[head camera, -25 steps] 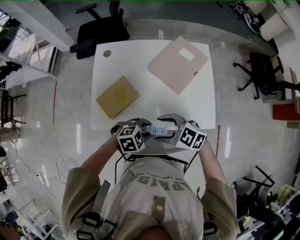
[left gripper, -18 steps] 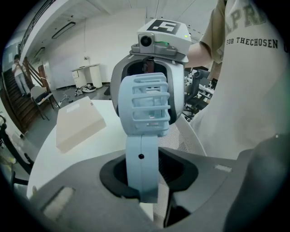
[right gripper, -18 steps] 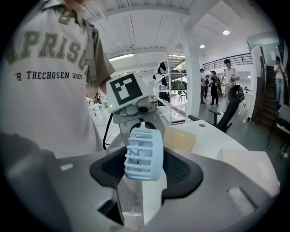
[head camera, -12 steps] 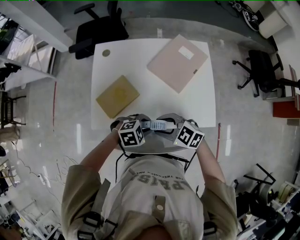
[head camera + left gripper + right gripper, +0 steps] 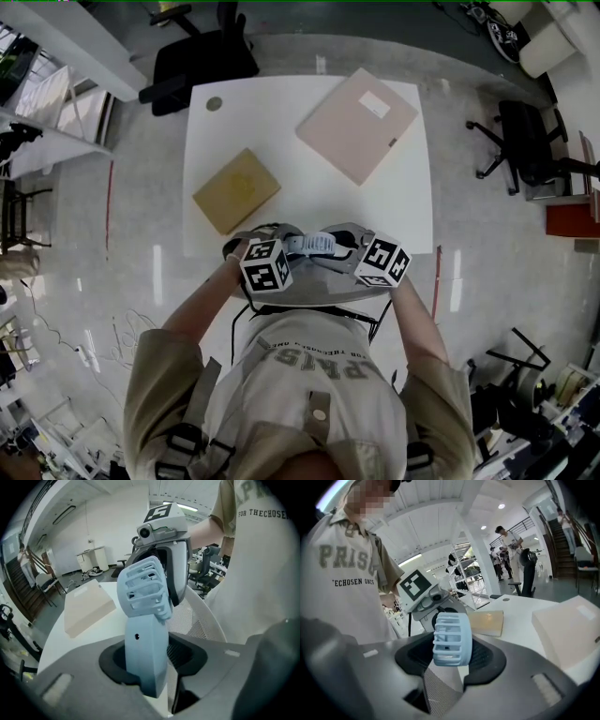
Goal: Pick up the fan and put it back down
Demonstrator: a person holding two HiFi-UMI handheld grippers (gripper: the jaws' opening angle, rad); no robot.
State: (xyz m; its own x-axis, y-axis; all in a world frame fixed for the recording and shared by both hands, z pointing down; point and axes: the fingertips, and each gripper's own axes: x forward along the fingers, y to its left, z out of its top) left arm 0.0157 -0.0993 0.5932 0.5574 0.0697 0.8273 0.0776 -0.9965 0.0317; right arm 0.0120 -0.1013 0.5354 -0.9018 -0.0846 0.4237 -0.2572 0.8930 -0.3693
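"Pale blue plastic, that fan (image 5: pixel 143 634): who has hold of it?"

"Both. The left tongs (image 5: pixel 152 660) are clenched on its smooth, tapering handle, which has one small dark hole in its side. The right tongs (image 5: pixel 450 656) are clenched on the round head, a cage of open slats."

"And where is it?"

"Slung between the two, over the middle of the near edge of the white worktop (image 5: pixel 309 197), close to the person's chest."

"Anything farther out?"

"A flat tan box (image 5: pixel 236 191) lies towards the left edge. A larger pinkish box (image 5: pixel 357 126) lies at the far right corner, and a small round disc (image 5: pixel 215 105) at the far left corner."
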